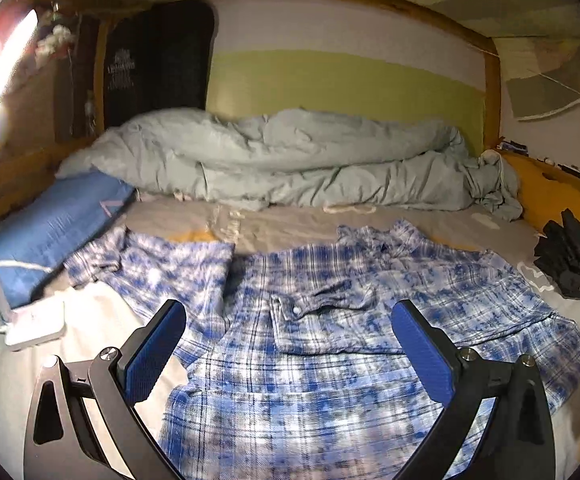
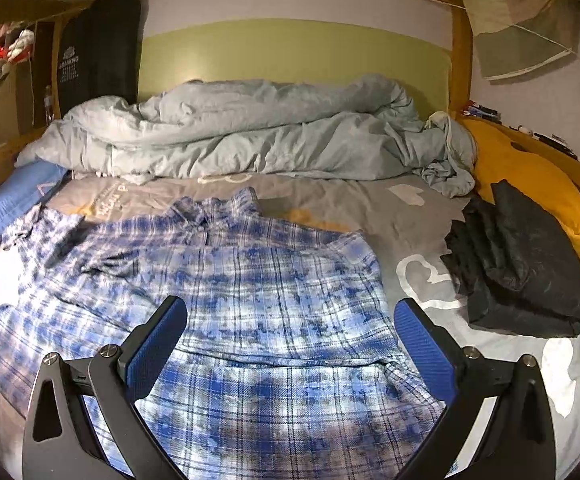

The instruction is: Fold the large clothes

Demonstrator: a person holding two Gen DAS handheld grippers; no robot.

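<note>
Now the blue plaid shirt lies flat on the bed for folding, and the left claw and right claw hang wide above it, holding nothing

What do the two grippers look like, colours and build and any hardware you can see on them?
Both look alike. The left gripper has two curved black metal arms with triangular cut-outs, each ending in a flat rectangular finger faced with a textured blue pad. Round silver bolts sit at the joints. The right gripper shows the same black frame, blue ribbed pads and silver bolts. No cables or markings are visible.
</note>
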